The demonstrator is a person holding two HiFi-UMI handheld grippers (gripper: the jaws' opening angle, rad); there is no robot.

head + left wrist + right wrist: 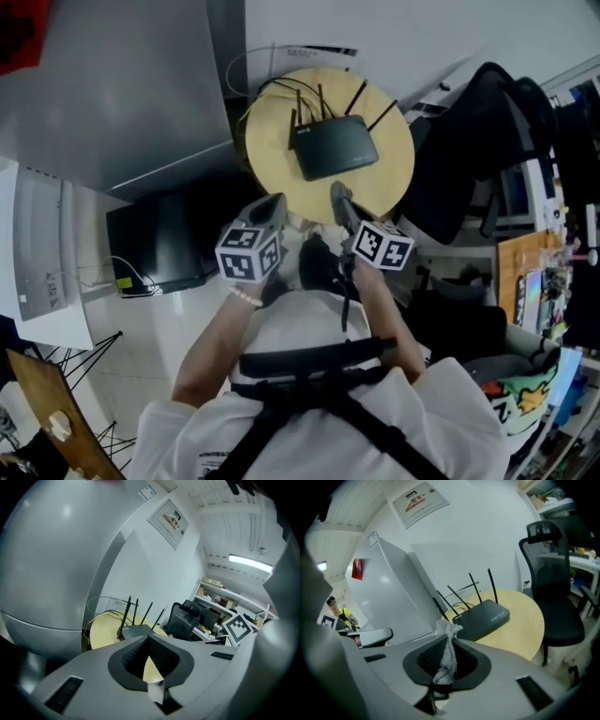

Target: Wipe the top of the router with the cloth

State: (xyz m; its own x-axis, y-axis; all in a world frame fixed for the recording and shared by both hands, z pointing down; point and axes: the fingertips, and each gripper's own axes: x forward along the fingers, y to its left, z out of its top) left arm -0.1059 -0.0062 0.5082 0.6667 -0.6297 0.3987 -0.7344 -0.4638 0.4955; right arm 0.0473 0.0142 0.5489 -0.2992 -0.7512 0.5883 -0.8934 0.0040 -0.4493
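In the head view the person's white sleeves fill the bottom of the frame, and each hand holds one gripper just above them, near the centre. The left gripper (275,204) is at centre left; in its own view the two jaws meet at the tips and nothing is between them, only a small wedge of the yellow table top shows through the gap lower down. The right gripper (338,193) is at centre right. Its jaws are closed on the cloth (448,656), a thin grey-white strip that runs along between the dark pads and sticks out a little past the tips.

Above the grippers, in the upper middle of the head view, stands the round table (272,173). The router (334,147), black with thin antennas, lies on its far half, well apart from both grippers. The cloth does not touch it. A black office chair (469,159) is at the right of the table, and a grey cabinet (112,84) fills the upper left.
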